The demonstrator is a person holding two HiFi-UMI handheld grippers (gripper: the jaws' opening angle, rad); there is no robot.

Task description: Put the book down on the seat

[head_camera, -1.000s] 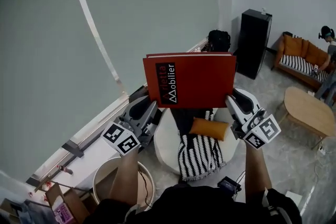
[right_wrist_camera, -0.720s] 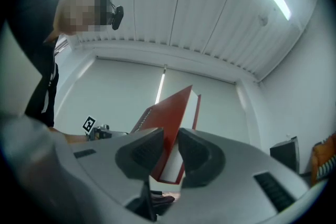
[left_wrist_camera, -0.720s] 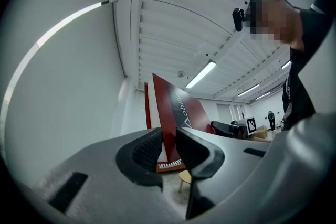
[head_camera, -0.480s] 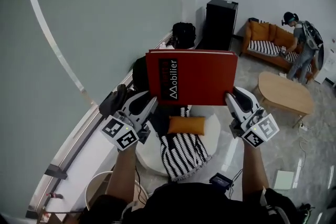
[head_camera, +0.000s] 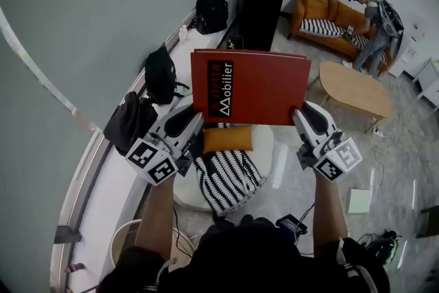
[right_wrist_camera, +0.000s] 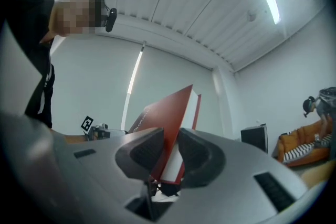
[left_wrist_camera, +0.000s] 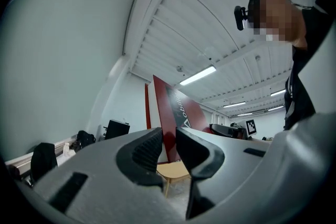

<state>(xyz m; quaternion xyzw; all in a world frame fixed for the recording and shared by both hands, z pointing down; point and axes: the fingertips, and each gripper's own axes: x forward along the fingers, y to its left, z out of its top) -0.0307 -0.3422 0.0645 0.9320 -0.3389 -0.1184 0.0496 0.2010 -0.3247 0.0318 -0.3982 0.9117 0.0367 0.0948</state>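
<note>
Compared with a second ago, the view has swung across the room. The black cabinet point(head_camera: 262, 7) now stands at upper centre rather than upper right. The orange sofa point(head_camera: 322, 18), with a person point(head_camera: 374, 24) bending beside it, shows in full at the upper right. The book stays at the centre of the frame, clamped on both sides as before.

A grey wall point(head_camera: 103, 24) fills the left of the frame, with black bags point(head_camera: 160, 75) on the ledge along its foot. An oval wooden table point(head_camera: 353, 89) sits right of centre.

Just below the centre lies the white seat point(head_camera: 274, 158). A black-and-white striped throw point(head_camera: 226, 178) is draped over it and an orange cushion point(head_camera: 227, 139) rests on it.

The red book point(head_camera: 250, 87) is held in the air in the middle of the frame, not yet on the seat. Its front cover faces the camera, with the title running sideways near the left edge.

The left gripper point(head_camera: 191, 121) grips the book's lower left corner. In the left gripper view its jaws stand narrow, pressed on the book's edge.

The right gripper point(head_camera: 300, 116) grips the lower right corner. In the right gripper view its jaws pinch the cover and the white pages.
</note>
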